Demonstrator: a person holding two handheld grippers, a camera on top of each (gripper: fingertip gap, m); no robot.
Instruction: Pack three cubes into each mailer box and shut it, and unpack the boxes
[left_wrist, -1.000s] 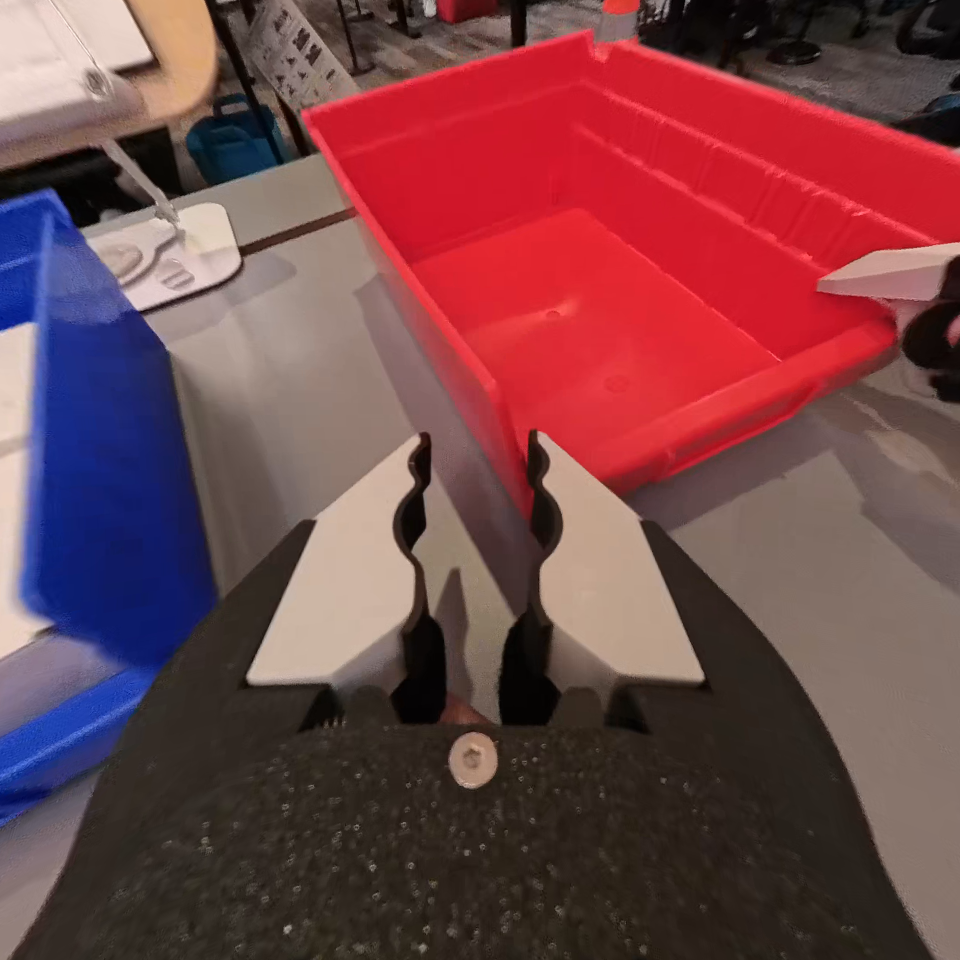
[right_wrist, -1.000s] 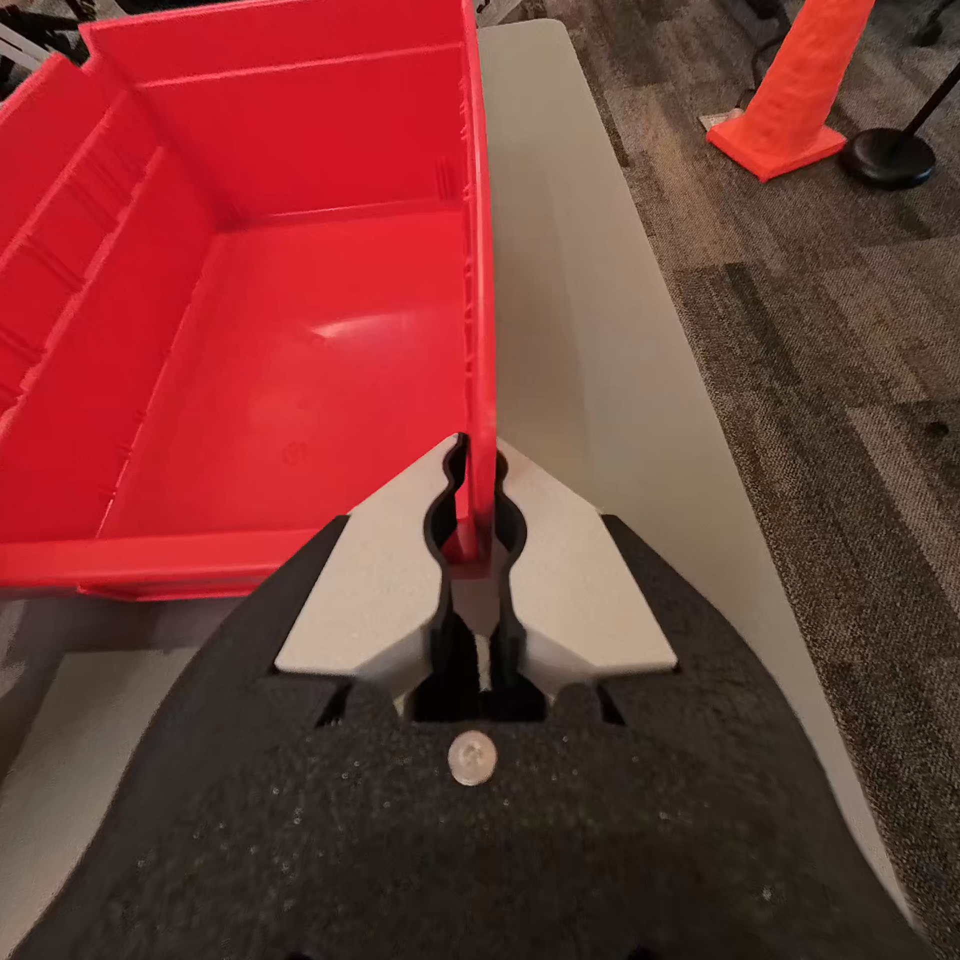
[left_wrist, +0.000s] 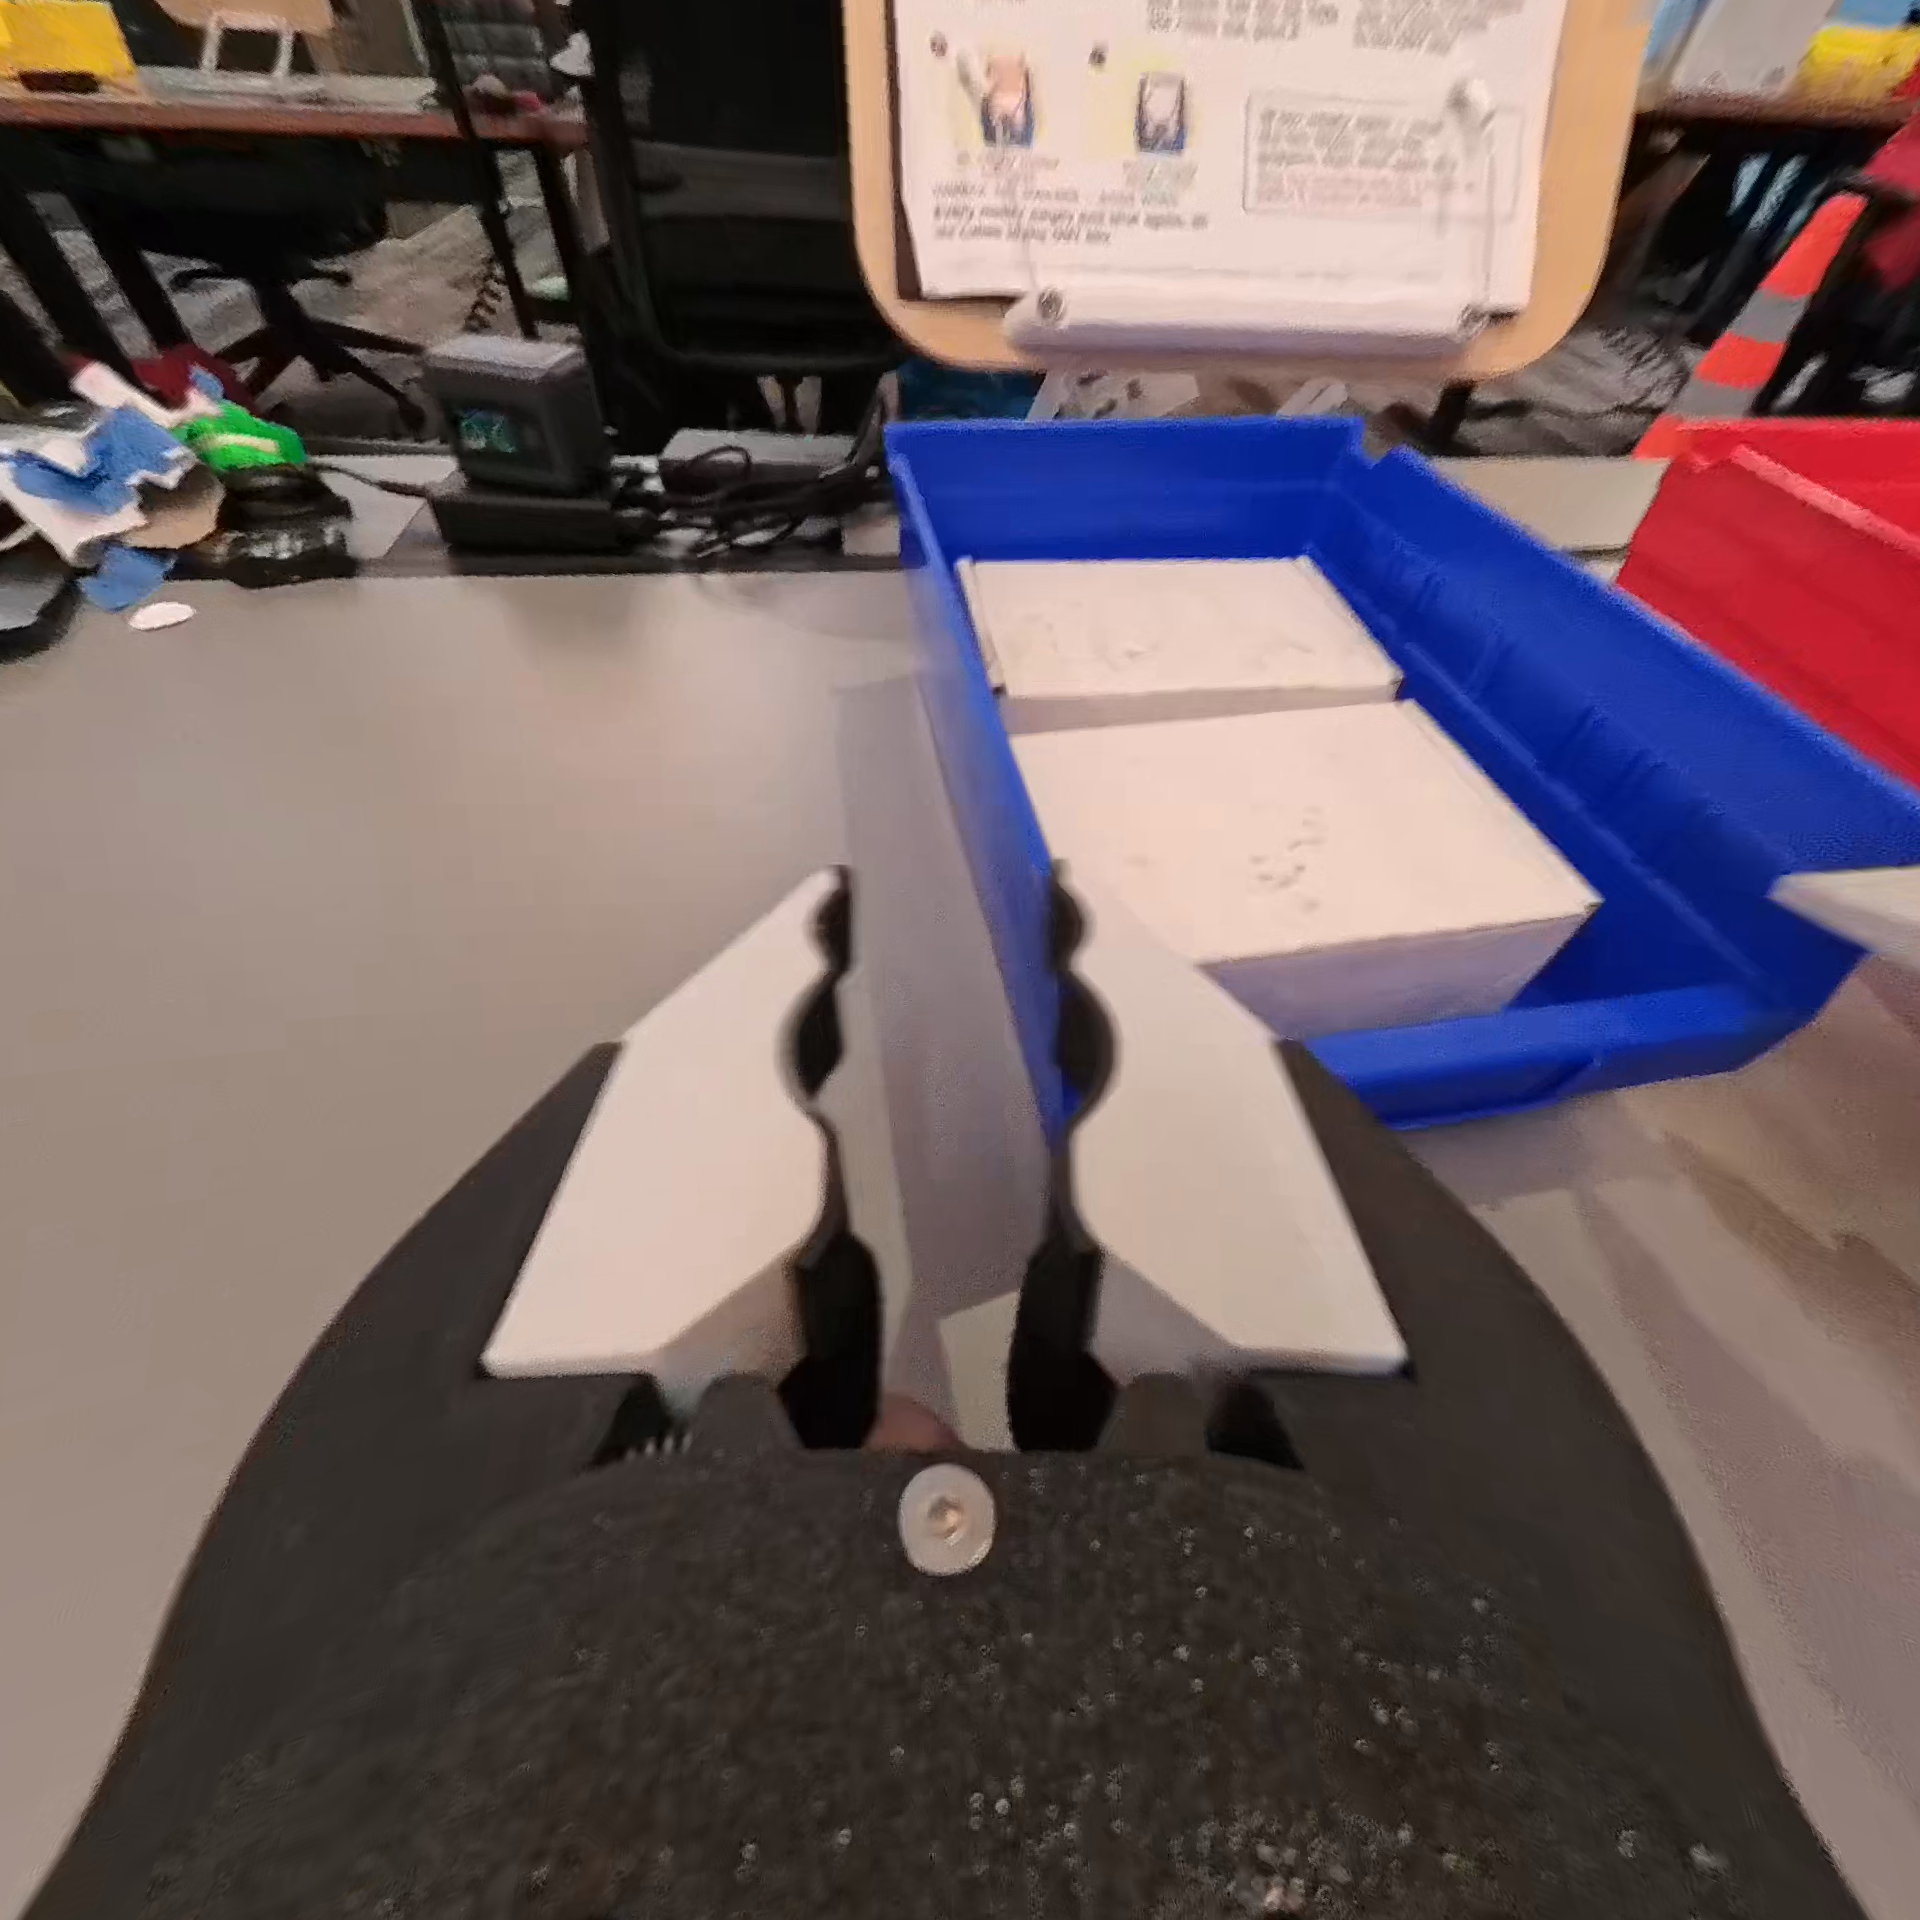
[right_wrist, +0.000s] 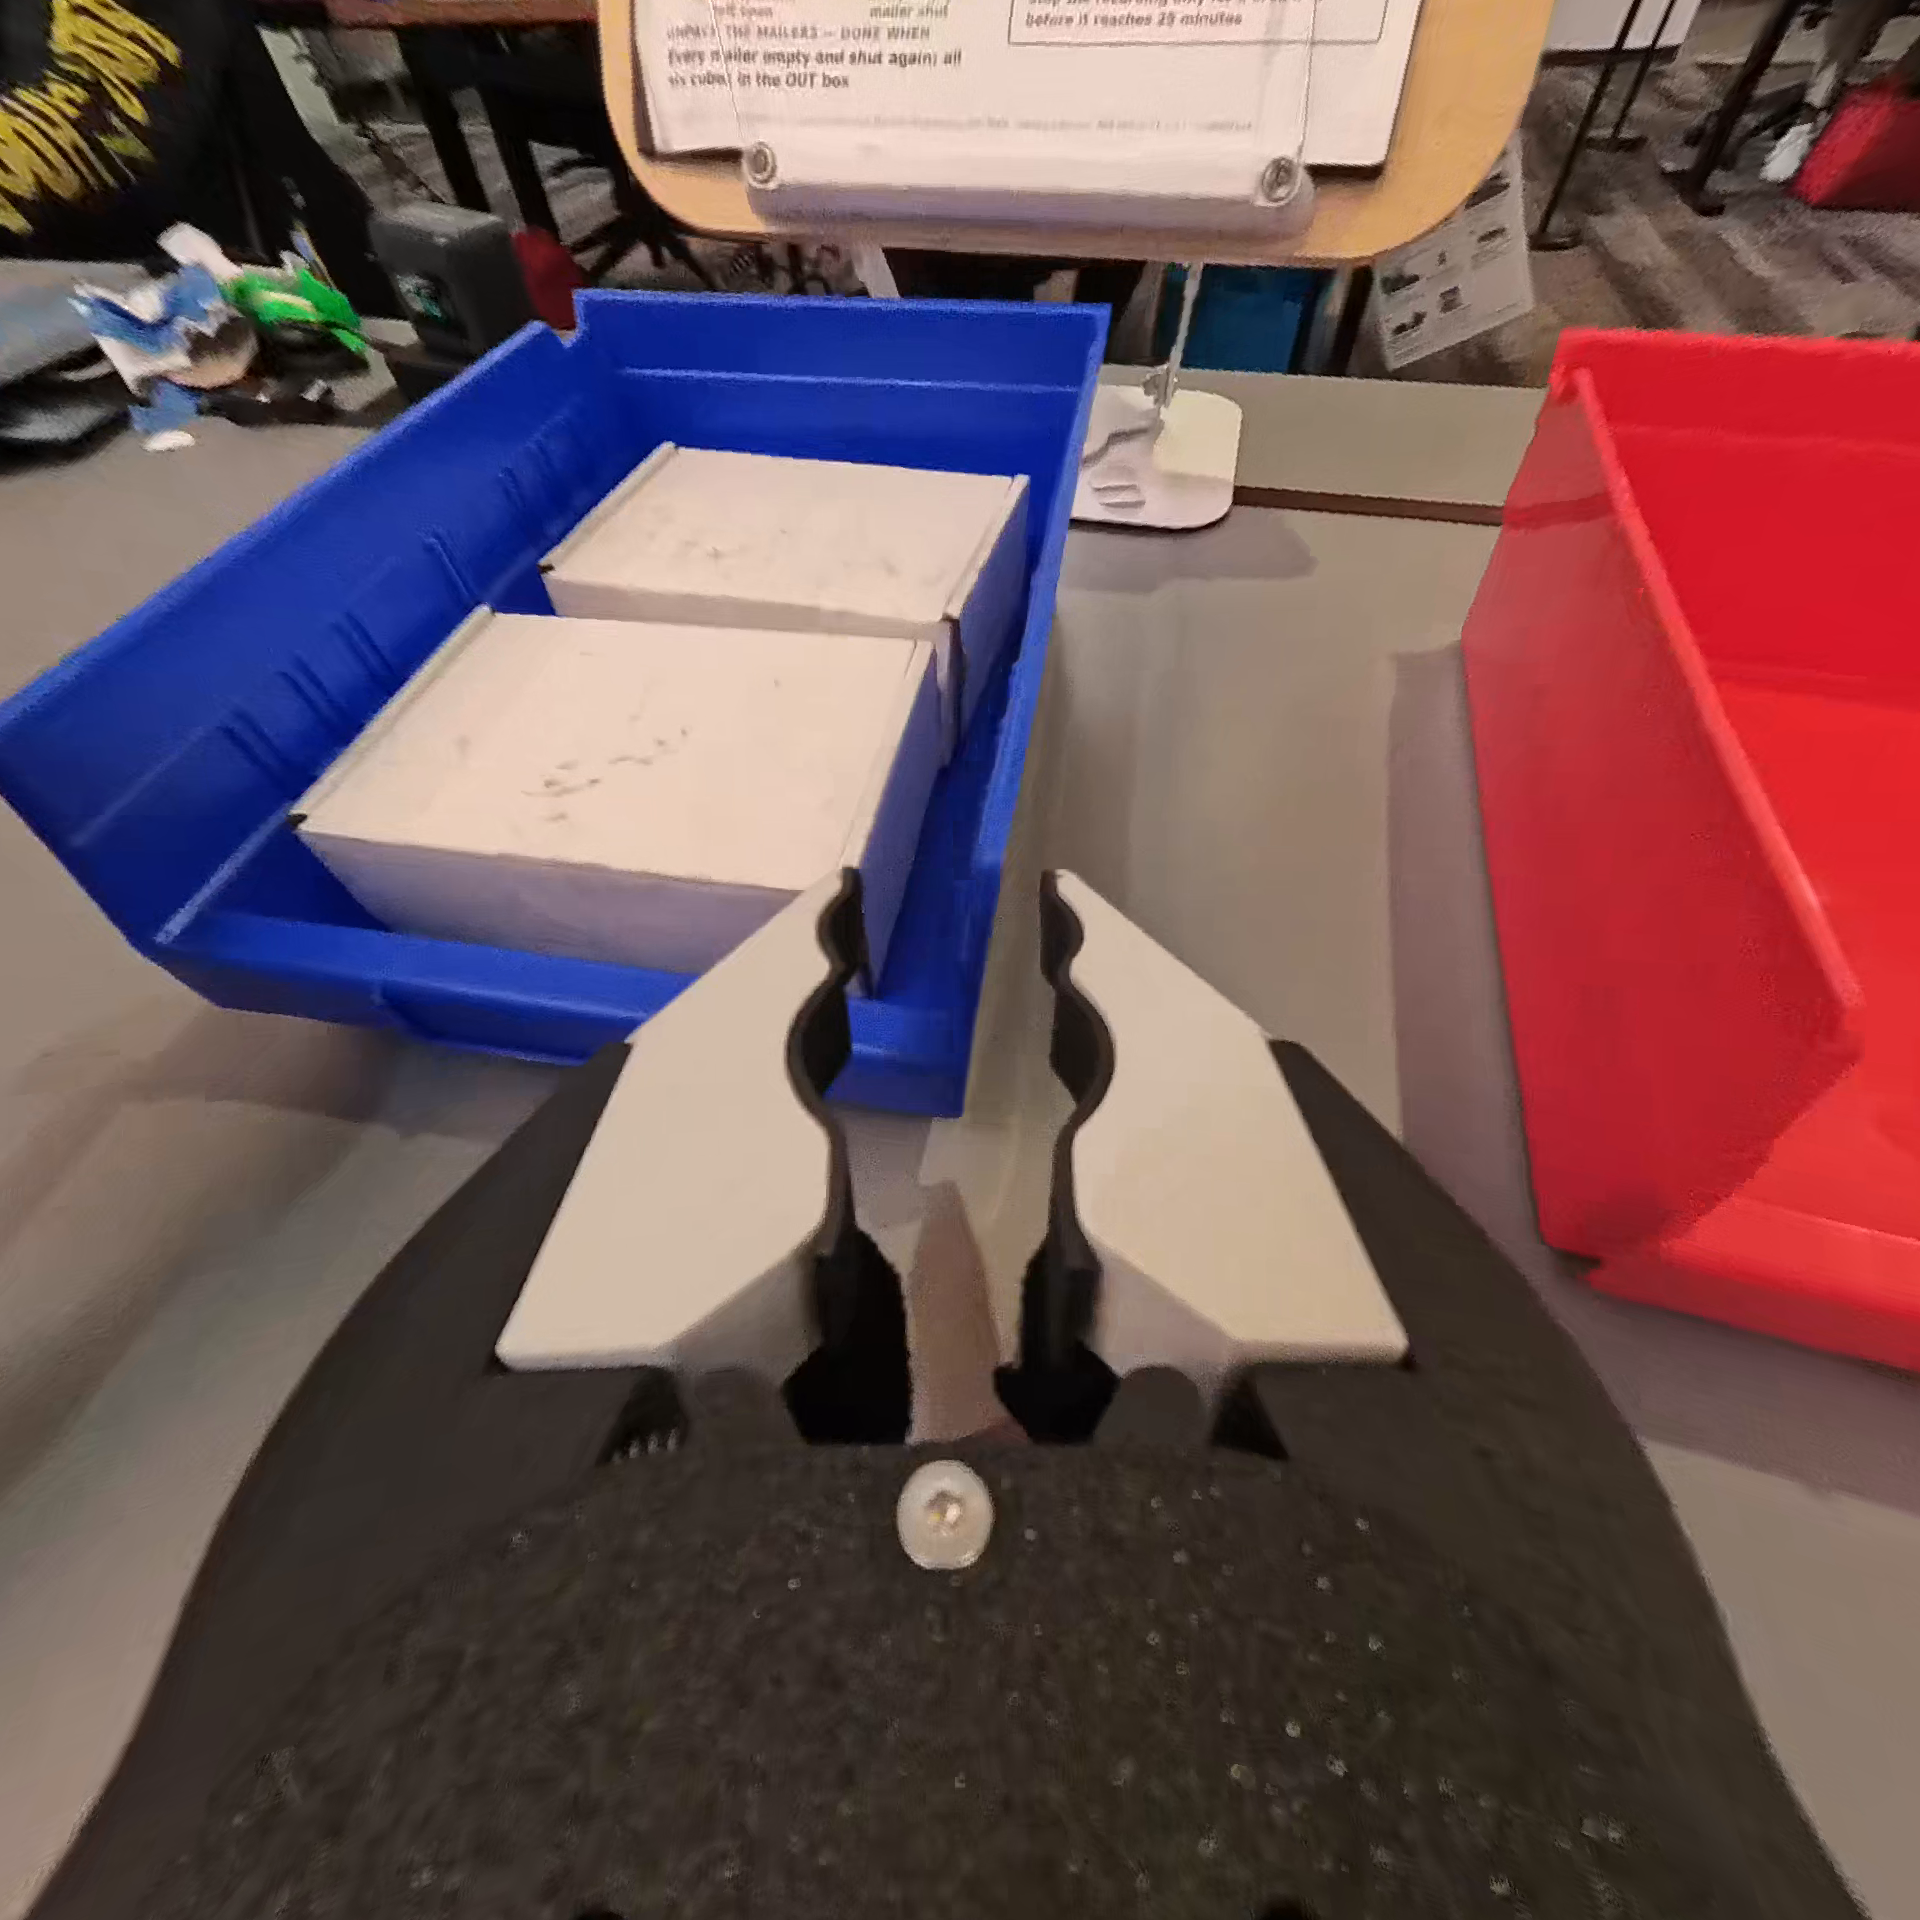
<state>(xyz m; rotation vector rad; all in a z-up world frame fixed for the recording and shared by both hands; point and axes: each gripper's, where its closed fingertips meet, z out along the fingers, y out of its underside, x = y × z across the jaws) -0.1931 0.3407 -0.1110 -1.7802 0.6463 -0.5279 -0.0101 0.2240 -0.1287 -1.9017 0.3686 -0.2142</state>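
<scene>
Blue plastic forms the bin (left_wrist: 1621, 717) that fills the right half of the left wrist view. Two white mailer boxes lie flat in it, lids shut: the near box (left_wrist: 1288, 842) and the far box (left_wrist: 1174, 623), end to end and touching or nearly so. The left gripper (left_wrist: 945, 914) hangs low over the grey table (left_wrist: 416, 883), just outside the bin's left wall. Its jaws are parted by a moderate gap and hold nothing. That placement suits a grasp on the left wall, probably to steady the bin or draw it nearer. A pale finger tip at the right edge belongs to the right gripper. The red bin (left_wrist: 1787, 582) sits far right, apart from the blue one.

Right wrist view: the right gripper (right_wrist: 948, 904) points at the near right corner of the bin (right_wrist: 208, 717). Its jaws stand parted about as wide, empty, either side of the right wall's near end. The near box (right_wrist: 623, 758) lies just inside that wall, with the far box (right_wrist: 790, 540) beyond. The red bin (right_wrist: 1662, 831) stands to the right, separated by a strip of table (right_wrist: 1247, 727); the part in view looks empty. No cubes show in either view; whether the boxes contain any cannot be determined. Both frames are slightly blurred, so finger contact with the walls is uncertain.
</scene>
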